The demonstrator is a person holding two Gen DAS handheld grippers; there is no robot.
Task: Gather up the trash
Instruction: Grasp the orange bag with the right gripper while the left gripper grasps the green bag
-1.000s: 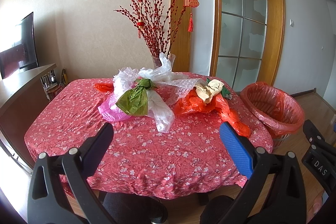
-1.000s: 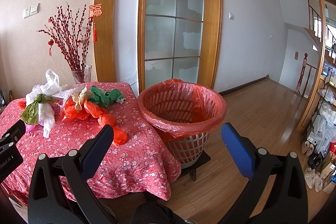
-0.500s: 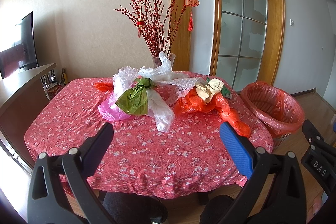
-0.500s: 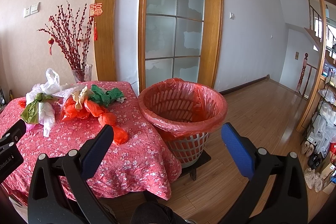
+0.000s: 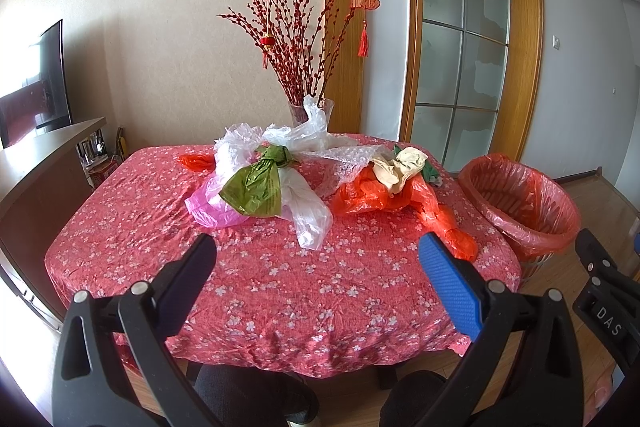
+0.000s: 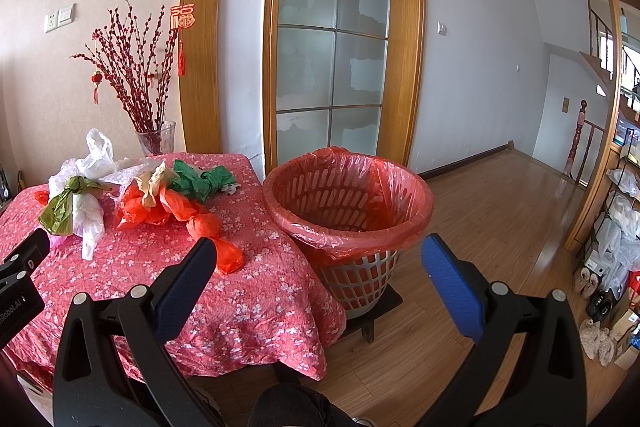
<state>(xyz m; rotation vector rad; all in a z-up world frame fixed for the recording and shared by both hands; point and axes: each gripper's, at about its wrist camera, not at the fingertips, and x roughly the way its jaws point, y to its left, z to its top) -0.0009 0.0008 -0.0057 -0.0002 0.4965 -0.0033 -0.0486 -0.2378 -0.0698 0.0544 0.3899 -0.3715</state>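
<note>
A pile of crumpled plastic bags lies on the red flowered tablecloth: a green bag, a white bag, a pink bag, an orange bag with beige paper on it. In the right wrist view the orange bag and a dark green bag show. A white basket bin with a red liner stands right of the table; it also shows in the left wrist view. My left gripper is open and empty before the table. My right gripper is open and empty before the bin.
A glass vase of red branches stands at the table's far edge. A wooden-framed glass door is behind the bin. A dark counter is left of the table. Shelves and shoes line the right wall.
</note>
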